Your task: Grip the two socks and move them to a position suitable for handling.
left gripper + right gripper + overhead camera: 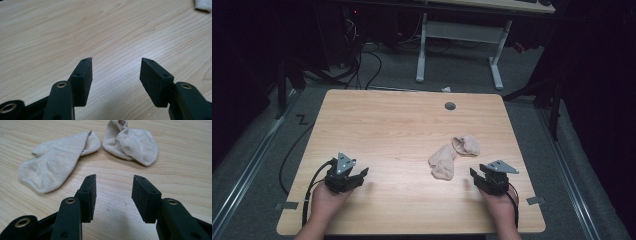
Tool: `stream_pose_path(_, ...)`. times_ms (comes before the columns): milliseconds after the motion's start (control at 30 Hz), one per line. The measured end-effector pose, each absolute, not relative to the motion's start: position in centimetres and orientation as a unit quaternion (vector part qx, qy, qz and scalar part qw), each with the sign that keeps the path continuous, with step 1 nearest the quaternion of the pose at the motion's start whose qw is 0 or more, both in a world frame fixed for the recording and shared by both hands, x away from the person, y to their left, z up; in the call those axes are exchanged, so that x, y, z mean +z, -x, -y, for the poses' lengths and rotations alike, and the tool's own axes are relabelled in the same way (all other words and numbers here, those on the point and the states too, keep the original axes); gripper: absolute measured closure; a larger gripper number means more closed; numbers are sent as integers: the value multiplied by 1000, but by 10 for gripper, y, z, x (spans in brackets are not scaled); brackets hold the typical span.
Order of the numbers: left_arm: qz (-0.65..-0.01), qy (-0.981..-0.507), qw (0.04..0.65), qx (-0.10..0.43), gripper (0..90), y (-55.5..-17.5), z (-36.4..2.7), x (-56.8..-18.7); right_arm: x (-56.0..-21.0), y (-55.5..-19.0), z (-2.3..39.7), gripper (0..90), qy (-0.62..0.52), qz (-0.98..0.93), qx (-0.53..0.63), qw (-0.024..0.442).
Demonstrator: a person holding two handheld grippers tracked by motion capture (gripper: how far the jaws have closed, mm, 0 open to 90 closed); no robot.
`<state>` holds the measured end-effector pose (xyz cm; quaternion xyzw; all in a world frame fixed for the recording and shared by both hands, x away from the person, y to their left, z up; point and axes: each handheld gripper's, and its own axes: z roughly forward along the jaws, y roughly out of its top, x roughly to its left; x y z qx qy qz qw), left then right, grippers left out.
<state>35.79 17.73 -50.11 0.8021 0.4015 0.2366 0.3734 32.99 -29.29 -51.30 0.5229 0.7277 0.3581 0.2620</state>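
Two beige socks (454, 155) lie touching on the table (387, 130), nothing blocks them; left gripper (357, 176) and right gripper (476, 176) both gape, empty

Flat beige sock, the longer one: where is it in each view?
High view: flat beige sock right of centre, nearer the right gripper.
Left gripper view: cannot tell; one pale scrap at the top right corner.
Right gripper view: upper left.
Shared landmark: crumpled beige sock beside it.
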Motion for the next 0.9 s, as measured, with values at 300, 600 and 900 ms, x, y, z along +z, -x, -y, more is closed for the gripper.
stream_pose_path(300, -396, -803, 382, 229, 435, -364, -170, -501, -515, -327, 299, 559, -528, -724, 359, 260)
stream_pose_path(600, -385, -810, 379, 227, 418, -365, -163, -502, -517, -326, 299, 568, -531, -723, 359, 259)
stream_pose_path(900, -374, -811, 387, 229, 405, -367, -154, -500, -515, -319, 296, 567, -516, -730, 360, 266)
